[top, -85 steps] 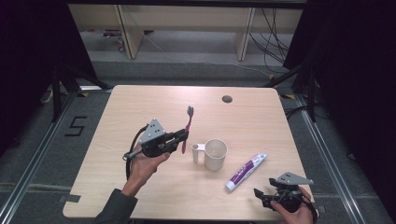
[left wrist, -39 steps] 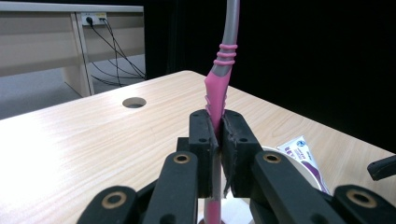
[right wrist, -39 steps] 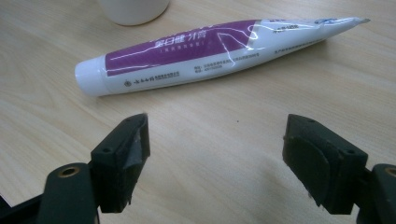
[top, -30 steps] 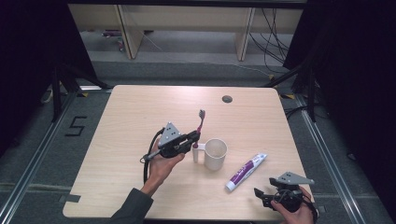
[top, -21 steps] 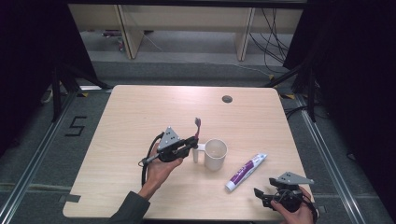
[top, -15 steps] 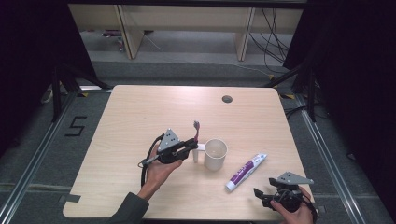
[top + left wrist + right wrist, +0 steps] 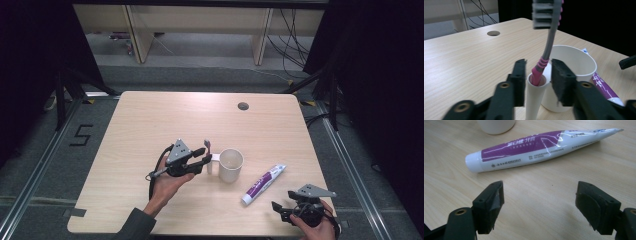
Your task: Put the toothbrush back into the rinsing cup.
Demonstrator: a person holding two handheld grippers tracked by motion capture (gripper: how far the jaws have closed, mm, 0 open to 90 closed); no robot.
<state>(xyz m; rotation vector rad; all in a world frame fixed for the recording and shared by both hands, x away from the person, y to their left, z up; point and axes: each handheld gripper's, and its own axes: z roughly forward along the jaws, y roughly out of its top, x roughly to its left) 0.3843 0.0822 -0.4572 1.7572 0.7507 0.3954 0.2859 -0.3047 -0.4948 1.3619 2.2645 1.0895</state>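
A grey and pink toothbrush point(image 7: 546, 37) stands bristles up in a narrow white tube point(image 7: 537, 92) fixed to the side of a white cup point(image 7: 576, 62). My left gripper point(image 7: 538, 64) straddles the tube and brush handle. Its jaws have just been opening, and the pads stand clear of the handle on both sides. In the high view the left gripper point(image 7: 204, 156) sits just left of the cup point(image 7: 231, 165), with the toothbrush point(image 7: 207, 146) upright at its tips. A white and purple toothpaste tube point(image 7: 541, 147) lies flat in front of my right gripper point(image 7: 539, 192), which is open and holds nothing.
The wooden table point(image 7: 150, 125) has a round cable hole point(image 7: 243, 106) near its far edge. The toothpaste point(image 7: 263, 182) lies between the cup and the right gripper point(image 7: 281, 210) at the front right corner. Dark floor and shelving lie beyond the table.
The left gripper brought the toothbrush right and down beside the cup, set it upright in the tube, and its jaws have spread apart. The right gripper has not moved.
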